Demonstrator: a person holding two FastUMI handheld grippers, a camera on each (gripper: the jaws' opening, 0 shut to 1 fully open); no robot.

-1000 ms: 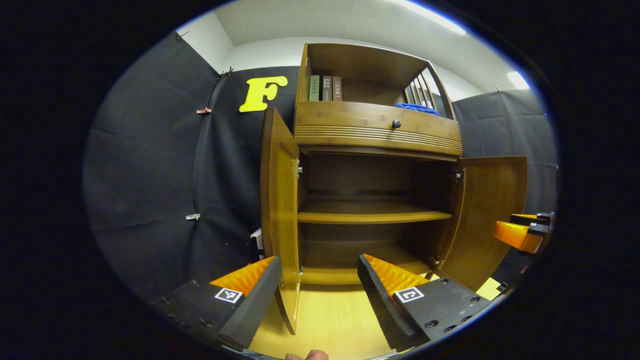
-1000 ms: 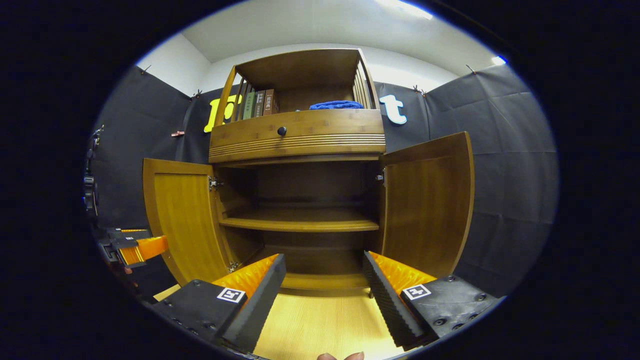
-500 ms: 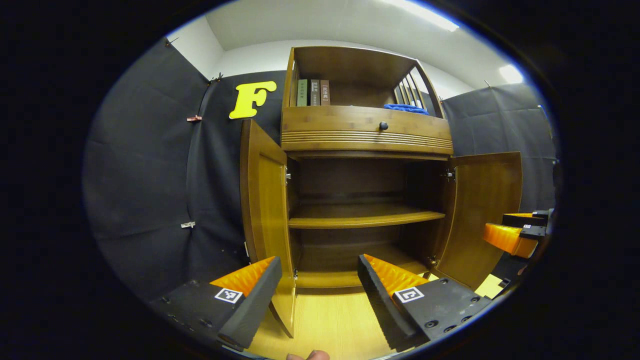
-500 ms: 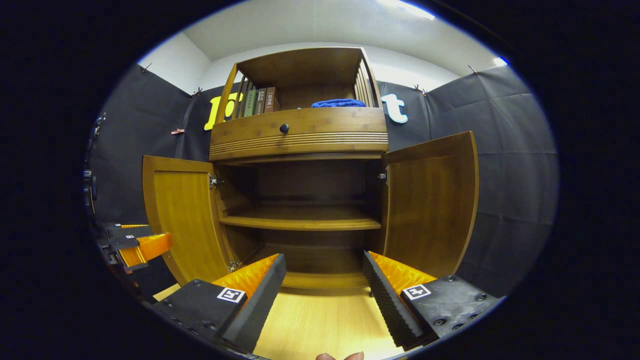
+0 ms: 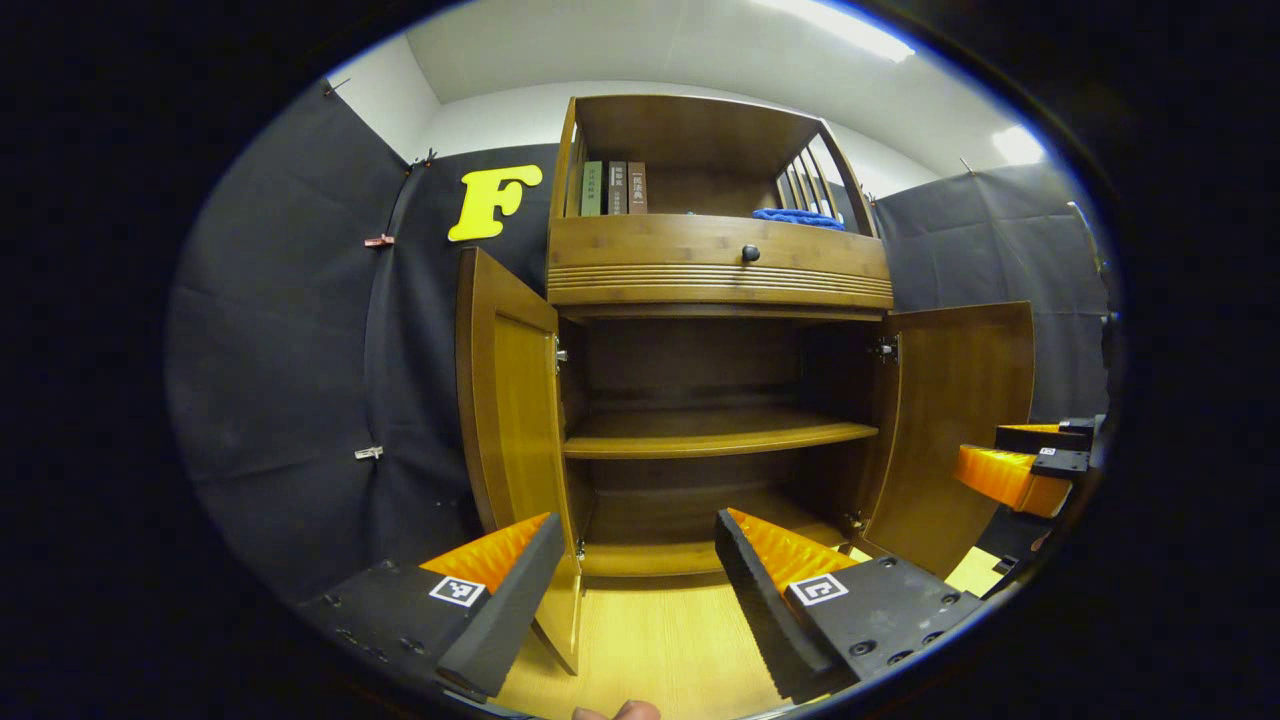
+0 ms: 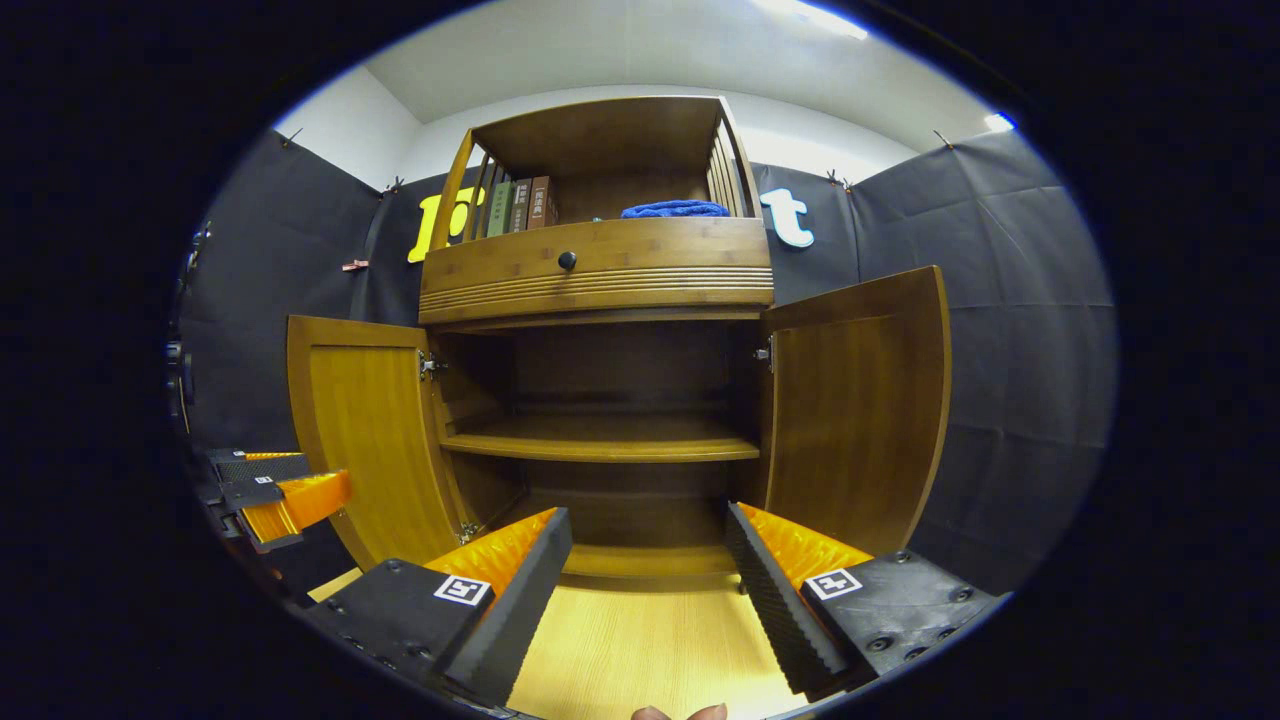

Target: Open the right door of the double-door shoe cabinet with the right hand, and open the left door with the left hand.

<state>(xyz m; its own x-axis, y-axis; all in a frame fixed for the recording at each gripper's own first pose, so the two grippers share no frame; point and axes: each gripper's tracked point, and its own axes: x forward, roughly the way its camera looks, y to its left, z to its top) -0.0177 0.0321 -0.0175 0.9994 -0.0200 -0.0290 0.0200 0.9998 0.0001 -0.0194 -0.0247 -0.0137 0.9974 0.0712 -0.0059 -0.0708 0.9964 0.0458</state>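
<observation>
Lit from above by ceiling light strips (image 5: 850, 20), bright and slightly blown out near the top edge of both views. Warm glare on the pale wooden floor (image 6: 640, 650) (strongest just ahead of the fingers). Deep shadow inside the shoe cabinet (image 6: 610, 380), lower shelf nearly lost in the dark. Sharp in the centre, no motion blur. Strong fisheye bending at the rim: door edges bowed, a thin blue fringe along the circle's border.

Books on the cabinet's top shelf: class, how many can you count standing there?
3. The green book, the dark book and the brown book stand upright side by side at the shelf's left end. More may be hidden behind the blue cloth.
</observation>
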